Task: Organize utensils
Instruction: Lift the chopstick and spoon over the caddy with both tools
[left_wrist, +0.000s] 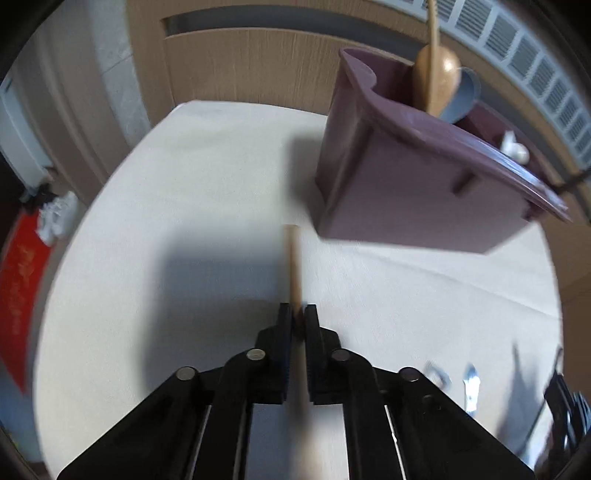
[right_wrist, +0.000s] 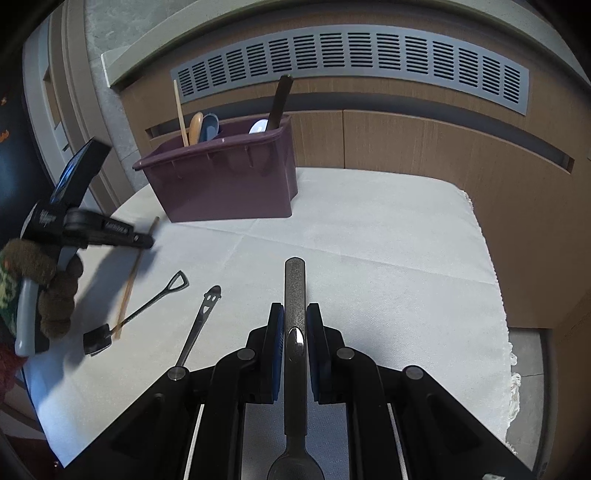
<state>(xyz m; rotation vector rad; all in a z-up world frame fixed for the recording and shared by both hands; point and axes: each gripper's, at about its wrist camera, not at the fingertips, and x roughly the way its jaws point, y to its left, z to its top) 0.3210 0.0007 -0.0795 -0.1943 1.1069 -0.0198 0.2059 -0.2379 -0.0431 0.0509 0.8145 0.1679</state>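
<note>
Left claw: we see the left gripper (left_wrist: 297, 314) pinched on a wooden stick (left_wrist: 294, 266), fingers nearly together, lower centre of frame.
Right claw: right gripper (right_wrist: 295, 314) clamps a metal utensil handle (right_wrist: 294, 295), bowl end at the bottom edge.
Bin: purple utensil holder (right_wrist: 225, 181) upper left in the right view, holding a wooden spoon (left_wrist: 436, 79).
Right view only: shovel-handled spoon (right_wrist: 147, 310) and smiley-handled utensil (right_wrist: 201, 317) lying lower left.
Surface: white tablecloth (right_wrist: 369, 240); wood panelling and grey vent (right_wrist: 351, 62) behind.
</note>
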